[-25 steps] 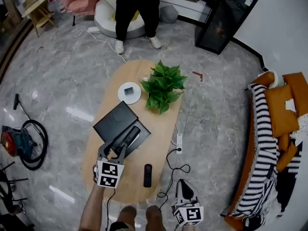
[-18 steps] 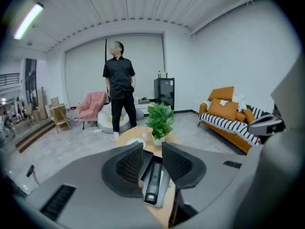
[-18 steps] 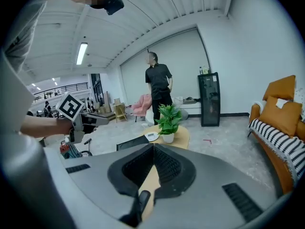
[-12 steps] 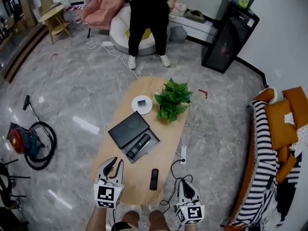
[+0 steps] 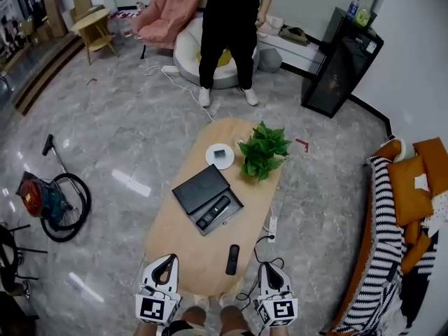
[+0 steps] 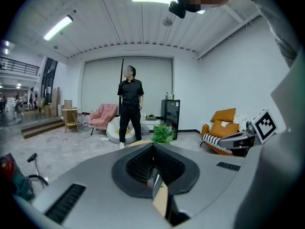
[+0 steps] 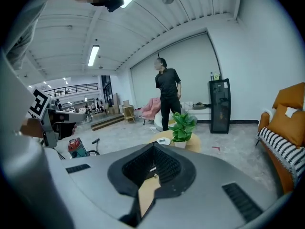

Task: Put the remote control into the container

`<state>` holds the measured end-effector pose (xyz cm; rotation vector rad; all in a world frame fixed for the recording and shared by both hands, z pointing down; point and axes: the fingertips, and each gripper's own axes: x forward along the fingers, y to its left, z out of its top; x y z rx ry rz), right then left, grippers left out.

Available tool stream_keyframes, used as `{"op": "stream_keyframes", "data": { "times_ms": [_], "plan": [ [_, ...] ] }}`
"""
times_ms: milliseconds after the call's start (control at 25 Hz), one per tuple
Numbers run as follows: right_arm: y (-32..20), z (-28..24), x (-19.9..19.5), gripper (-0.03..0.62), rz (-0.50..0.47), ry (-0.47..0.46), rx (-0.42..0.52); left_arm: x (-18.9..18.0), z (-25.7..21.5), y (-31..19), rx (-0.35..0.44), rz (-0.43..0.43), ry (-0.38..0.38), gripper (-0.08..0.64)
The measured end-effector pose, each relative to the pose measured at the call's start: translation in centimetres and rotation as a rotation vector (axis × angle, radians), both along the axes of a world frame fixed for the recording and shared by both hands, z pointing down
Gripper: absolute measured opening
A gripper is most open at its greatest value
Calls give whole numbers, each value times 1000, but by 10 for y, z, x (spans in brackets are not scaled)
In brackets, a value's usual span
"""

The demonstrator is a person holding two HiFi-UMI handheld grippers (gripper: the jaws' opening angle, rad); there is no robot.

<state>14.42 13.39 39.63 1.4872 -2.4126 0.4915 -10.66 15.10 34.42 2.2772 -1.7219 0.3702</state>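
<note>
I am holding both grippers at the counter's (image 5: 182,257) near edge, the right gripper (image 5: 270,270) with jaws shut and empty, the left gripper (image 5: 166,263) with jaws just closing on nothing. The loose remote (image 5: 232,259) is lying lengthwise, nearer my right, with the container (image 5: 201,188) beyond.

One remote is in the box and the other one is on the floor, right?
Not quite. One remote is in the box, but the other remote lies on the table, not the floor. The head view shows it.
</note>
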Motion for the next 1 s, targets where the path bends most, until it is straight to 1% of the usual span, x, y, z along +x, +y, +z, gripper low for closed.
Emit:
{"op": "stream_keyframes", "data": {
  "times_ms": [80, 200, 280, 520, 600, 760, 1000],
  "plan": [
    [4, -5, -2, 11, -3, 1, 0, -5, -2, 11, -10, -3, 7, 9],
    [9, -13, -6, 11, -11, -1, 8, -13, -7, 19, -13, -10, -6, 8],
    [12, -16, -9, 11, -18, 0, 14, -17, -11, 22, -3, -13, -6, 8],
    [18, -15, -21, 11, -38, -1, 12, -22, -10, 30, 17, -16, 39, 8],
    [18, -13, -23, 11, -40, 2, 11, -21, -9, 32, 18, -15, 42, 8],
    [13, 2, -26, 11, -36, 1, -6, -19, 3, 36, 14, -6, 32, 8],
    [9, 41, -35, 11, -51, -19, -87, -24, 40, 37, -40, -24, 32, 8]
  ]
}}
